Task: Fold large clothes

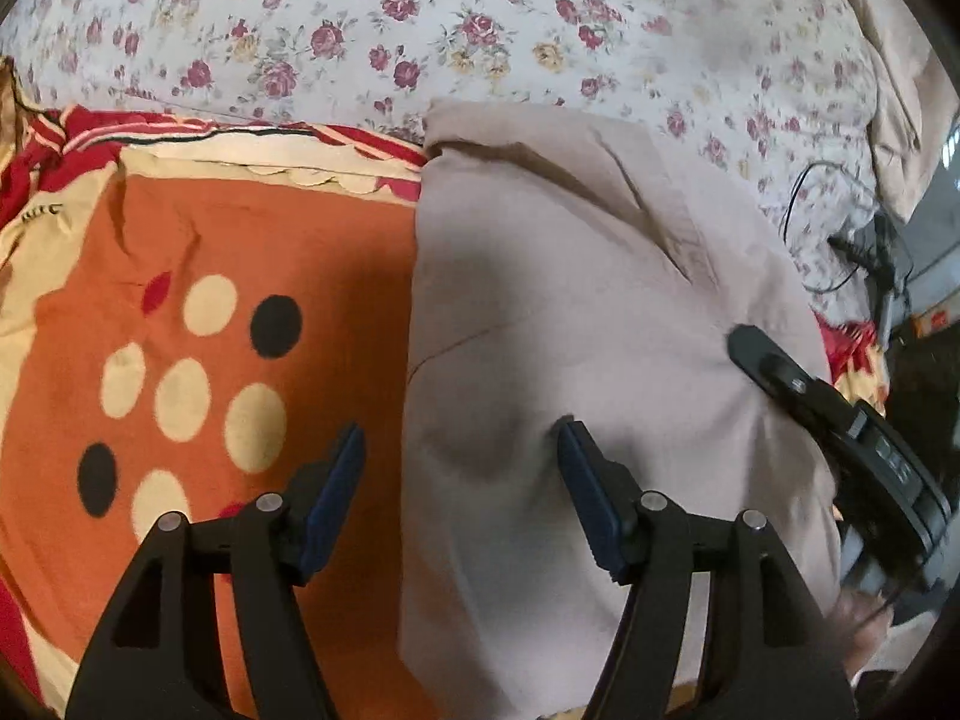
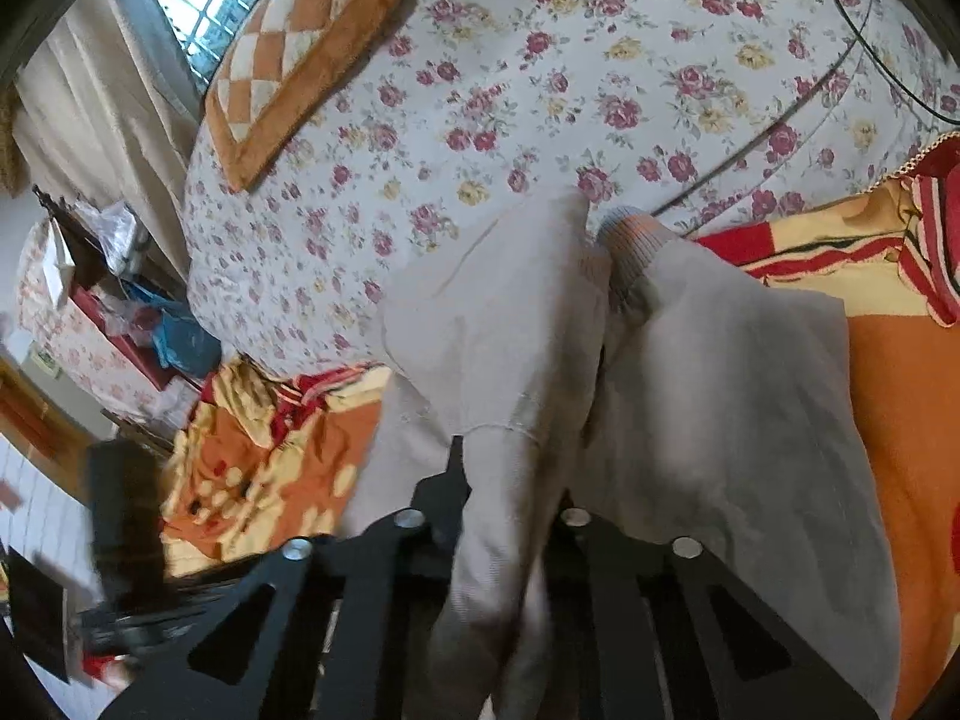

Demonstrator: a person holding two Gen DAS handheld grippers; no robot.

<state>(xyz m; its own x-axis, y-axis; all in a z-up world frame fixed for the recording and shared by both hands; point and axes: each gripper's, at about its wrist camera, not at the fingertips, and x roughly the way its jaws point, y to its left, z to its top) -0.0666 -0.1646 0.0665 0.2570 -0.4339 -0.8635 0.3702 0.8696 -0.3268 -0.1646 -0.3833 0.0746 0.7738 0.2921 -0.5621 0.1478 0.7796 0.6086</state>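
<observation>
A large beige garment point(image 1: 570, 300) lies on an orange blanket with cream and black dots point(image 1: 210, 330). My left gripper point(image 1: 459, 474) hovers open over the garment's left edge: one finger is above the blanket, the other above the cloth, and nothing is pinched. My right gripper point(image 2: 510, 480) is shut on a bunched fold of the beige garment point(image 2: 720, 390). The cloth drapes over its fingertips and hides them. A ribbed cuff point(image 2: 630, 258) pokes out at the garment's far end. In the left wrist view the right gripper point(image 1: 762, 354) rests on the garment's right side.
A floral bedsheet point(image 1: 480, 30) covers the bed beyond the blanket. A checked brown cushion point(image 2: 288, 48) lies near the window. Black cables point(image 1: 840, 228) trail at the bed's right edge. Cluttered shelves and bags point(image 2: 120, 300) stand beside the bed.
</observation>
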